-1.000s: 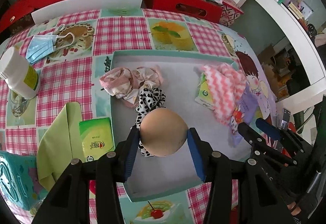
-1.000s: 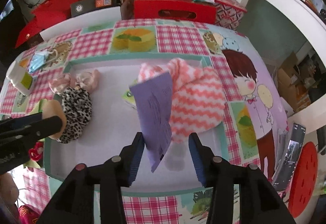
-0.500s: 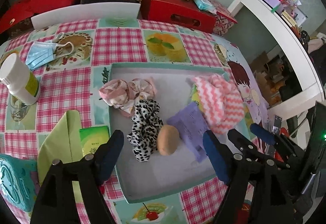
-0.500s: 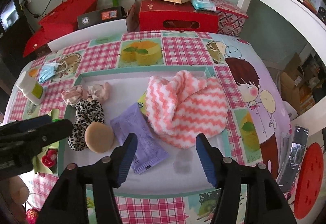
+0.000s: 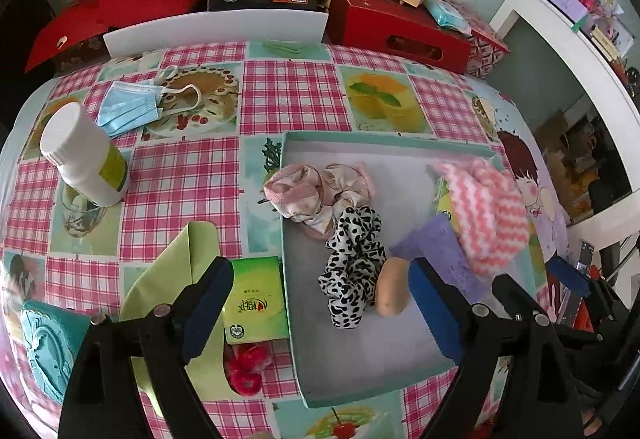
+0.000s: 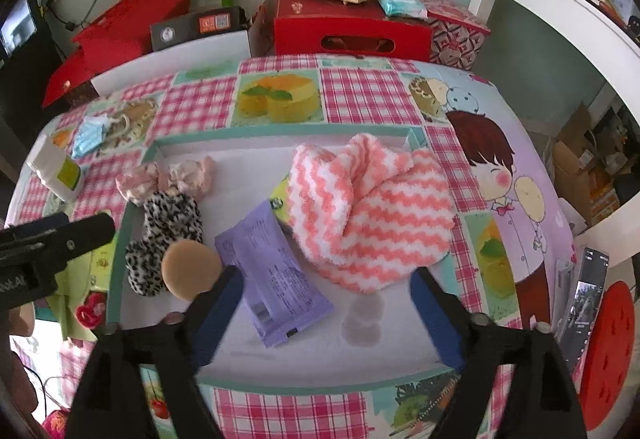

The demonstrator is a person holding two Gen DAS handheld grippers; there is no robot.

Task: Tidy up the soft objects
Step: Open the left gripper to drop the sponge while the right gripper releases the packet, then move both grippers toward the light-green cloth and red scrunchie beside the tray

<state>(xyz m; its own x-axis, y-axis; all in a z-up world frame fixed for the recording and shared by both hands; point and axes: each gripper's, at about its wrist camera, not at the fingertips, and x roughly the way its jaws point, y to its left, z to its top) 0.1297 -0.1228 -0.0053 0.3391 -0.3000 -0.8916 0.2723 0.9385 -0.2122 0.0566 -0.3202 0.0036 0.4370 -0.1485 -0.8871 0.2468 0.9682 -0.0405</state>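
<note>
A teal-rimmed tray (image 5: pixel 384 142) (image 6: pixel 280 133) holds a tan round sponge (image 5: pixel 391 292) (image 6: pixel 191 269), a leopard scrunchie (image 5: pixel 352 271) (image 6: pixel 168 227), a pink scrunchie (image 5: pixel 316 191) (image 6: pixel 168 179), a purple packet (image 5: pixel 444 255) (image 6: pixel 276 275) and a pink zigzag towel (image 5: pixel 486 211) (image 6: pixel 372 211). My left gripper (image 5: pixel 320 307) is open and empty above the tray's left wall. My right gripper (image 6: pixel 326 311) is open and empty above the tray's front, over the purple packet.
Left of the tray lie a green tissue pack (image 5: pixel 254 303), a lime cloth (image 5: pixel 176 271), a red scrunchie (image 5: pixel 248 363), a white bottle (image 5: pixel 84 155) and a blue face mask (image 5: pixel 130 107). Red boxes (image 5: pixel 394 27) stand behind the table. A phone (image 6: pixel 584 299) lies at the right.
The left gripper opened and let the tan sponge go into the tray, then pulled back left. The right gripper opened, dropped the purple packet flat in the tray and drew back.
</note>
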